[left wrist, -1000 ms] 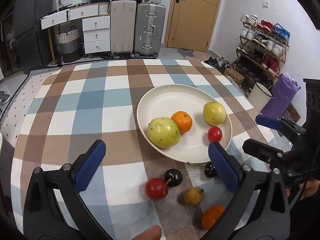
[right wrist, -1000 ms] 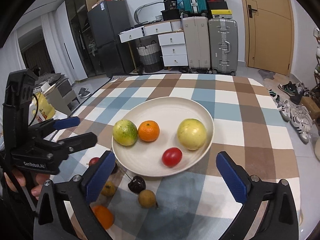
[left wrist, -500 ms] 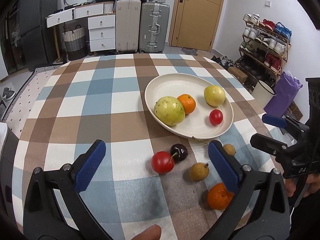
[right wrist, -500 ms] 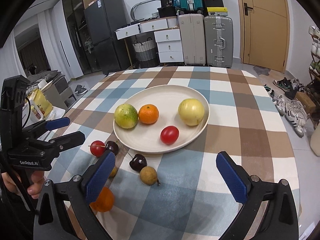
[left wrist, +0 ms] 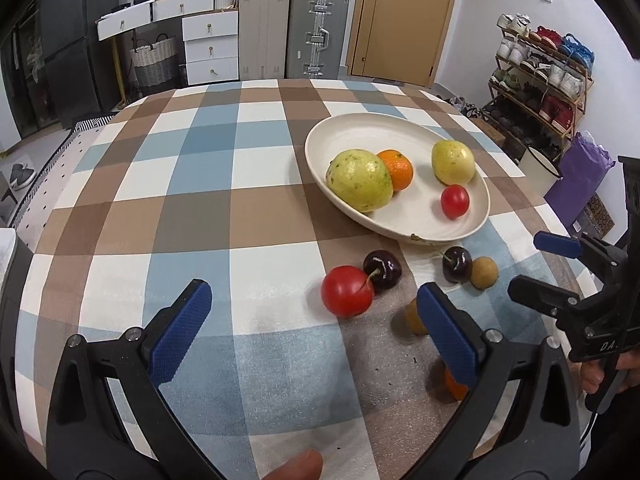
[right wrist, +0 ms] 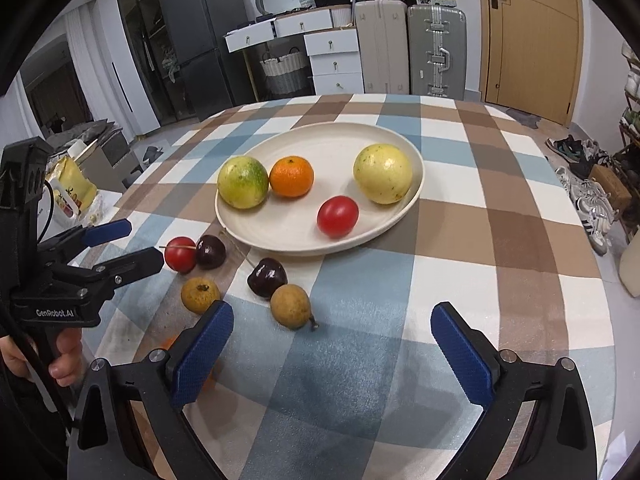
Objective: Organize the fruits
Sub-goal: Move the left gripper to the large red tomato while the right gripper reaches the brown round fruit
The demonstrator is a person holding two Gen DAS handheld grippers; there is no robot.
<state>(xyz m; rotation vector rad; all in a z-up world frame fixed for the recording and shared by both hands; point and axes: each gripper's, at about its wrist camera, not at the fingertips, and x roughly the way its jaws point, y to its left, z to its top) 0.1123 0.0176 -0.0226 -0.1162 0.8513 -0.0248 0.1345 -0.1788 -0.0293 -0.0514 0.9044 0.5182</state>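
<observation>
A cream plate (right wrist: pixel 280 236) (left wrist: pixel 400 124) holds two yellow-green fruits, an orange (right wrist: pixel 291 176) and a red tomato (right wrist: pixel 338 216). In front of it on the checked cloth lie a red tomato (left wrist: pixel 347 291) (right wrist: pixel 180 254), two dark cherries (left wrist: pixel 382 269) (right wrist: pixel 267 277), two brown longans (right wrist: pixel 291 305) (right wrist: pixel 200 294) and an orange (left wrist: pixel 454 386) partly hidden behind a finger. My left gripper (left wrist: pixel 316 328) is open and empty, just short of the loose fruit. My right gripper (right wrist: pixel 332 344) is open and empty, near the longan.
The table's round edge drops off on all sides. Suitcases (left wrist: pixel 318 28), drawers and a door stand behind; a shoe rack (left wrist: pixel 536 80) is to the right. Each gripper shows in the other's view, at the left edge (right wrist: pixel 108 248) and the right edge (left wrist: pixel 560 268).
Both grippers have pulled back from the plate, so the loose fruits now lie ahead of the fingers instead of beneath them. Both stay open; no fruit moved.
</observation>
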